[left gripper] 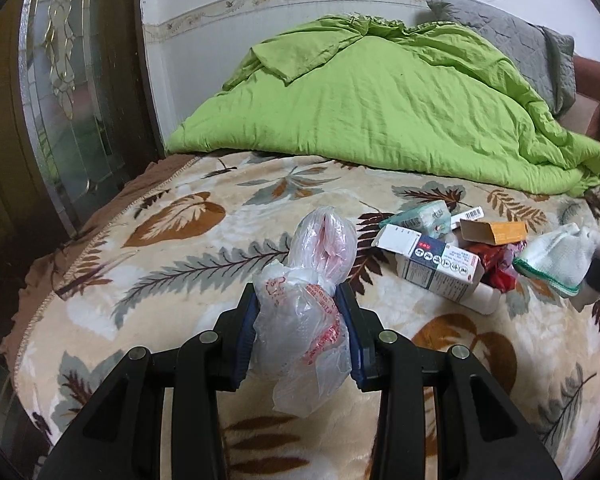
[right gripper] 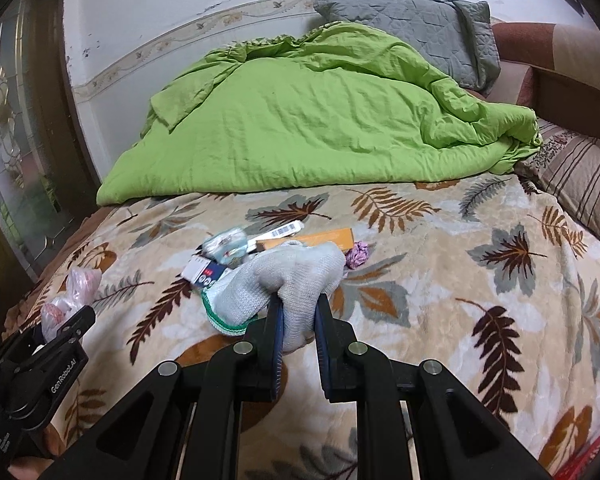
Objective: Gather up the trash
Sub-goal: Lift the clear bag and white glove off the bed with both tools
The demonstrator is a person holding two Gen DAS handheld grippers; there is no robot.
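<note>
**A:** Trash pile is sitting on the leaf-print blanket of the bed, in front of the green duvet — white printed carton, orange box, red wrapper, teal packet, barcode strip.

**B:** Left claw?

**A:** Clamping a crumpled clear plastic bag with red print. Pads are pressing it from both sides; the bag is bulging above and hanging below them, left of the pile.

**B:** Right claw?

**A:** Gripping a white knit glove with green cuff trim, jaws nearly together on the fabric. The glove is draping forward, hiding part of the pile in the right wrist view.

**B:** Anything else loose?

**A:** Crumpled purple wrapper is lying just right of the orange box — touching or not, can't tell. Grey pillow is leaning against the wall behind the duvet.
</note>
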